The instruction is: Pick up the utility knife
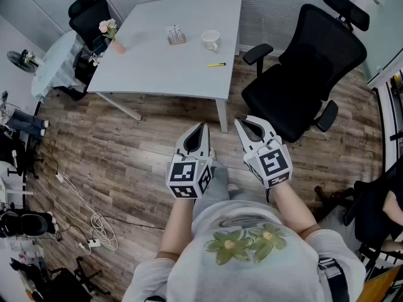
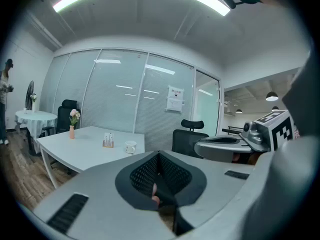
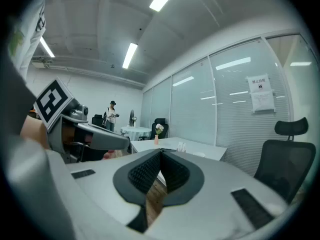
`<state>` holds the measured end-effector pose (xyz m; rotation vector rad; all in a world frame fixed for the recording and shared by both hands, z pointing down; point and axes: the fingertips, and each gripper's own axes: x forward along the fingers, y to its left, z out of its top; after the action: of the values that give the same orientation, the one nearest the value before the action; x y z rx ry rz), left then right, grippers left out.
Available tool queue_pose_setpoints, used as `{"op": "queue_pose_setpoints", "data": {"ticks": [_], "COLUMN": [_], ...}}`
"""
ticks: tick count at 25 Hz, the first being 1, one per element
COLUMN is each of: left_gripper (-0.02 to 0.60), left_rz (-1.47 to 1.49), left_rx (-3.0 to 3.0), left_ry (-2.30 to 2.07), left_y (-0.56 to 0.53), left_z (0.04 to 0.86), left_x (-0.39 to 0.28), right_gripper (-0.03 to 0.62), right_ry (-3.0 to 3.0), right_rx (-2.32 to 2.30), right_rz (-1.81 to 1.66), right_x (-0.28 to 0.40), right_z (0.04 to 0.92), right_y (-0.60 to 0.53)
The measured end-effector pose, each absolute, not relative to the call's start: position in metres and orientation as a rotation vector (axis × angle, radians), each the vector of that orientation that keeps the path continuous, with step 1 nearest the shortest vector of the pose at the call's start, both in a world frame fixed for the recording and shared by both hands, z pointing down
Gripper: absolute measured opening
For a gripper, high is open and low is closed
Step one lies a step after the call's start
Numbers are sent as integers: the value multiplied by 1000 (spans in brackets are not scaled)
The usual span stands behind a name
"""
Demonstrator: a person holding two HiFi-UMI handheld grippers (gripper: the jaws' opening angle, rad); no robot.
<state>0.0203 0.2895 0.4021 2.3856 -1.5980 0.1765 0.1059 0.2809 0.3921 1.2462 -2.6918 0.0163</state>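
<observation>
Currently | left gripper [image 1: 202,127], right gripper [image 1: 240,123] pressed together (empty) | utility knife [image 1: 216,64] on table [image 1: 157,68] | notice [image 2: 175,99] illegible

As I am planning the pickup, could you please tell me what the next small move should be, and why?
Probably carry the right gripper forward toward the utility knife: it lies untouched on the white table, far ahead of both that and the left gripper, jaws together.

Matt table [image 1: 176,68] on wood-grain plank floor [image 1: 126,162].
</observation>
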Motion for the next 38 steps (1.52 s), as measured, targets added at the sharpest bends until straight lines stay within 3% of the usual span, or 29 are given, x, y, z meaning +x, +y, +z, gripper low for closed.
{"op": "queue_pose_setpoints", "data": {"ticks": [38], "left_gripper": [2], "left_rz": [150], "left_rx": [2441], "left_ry": [-1439], "left_y": [2], "left_z": [408], "left_x": [-51], "right_gripper": [6], "right_ry": [-2694], "right_rx": [1253], "right_rz": [-46], "right_x": [42], "right_z": [373], "right_y": [-8]}}
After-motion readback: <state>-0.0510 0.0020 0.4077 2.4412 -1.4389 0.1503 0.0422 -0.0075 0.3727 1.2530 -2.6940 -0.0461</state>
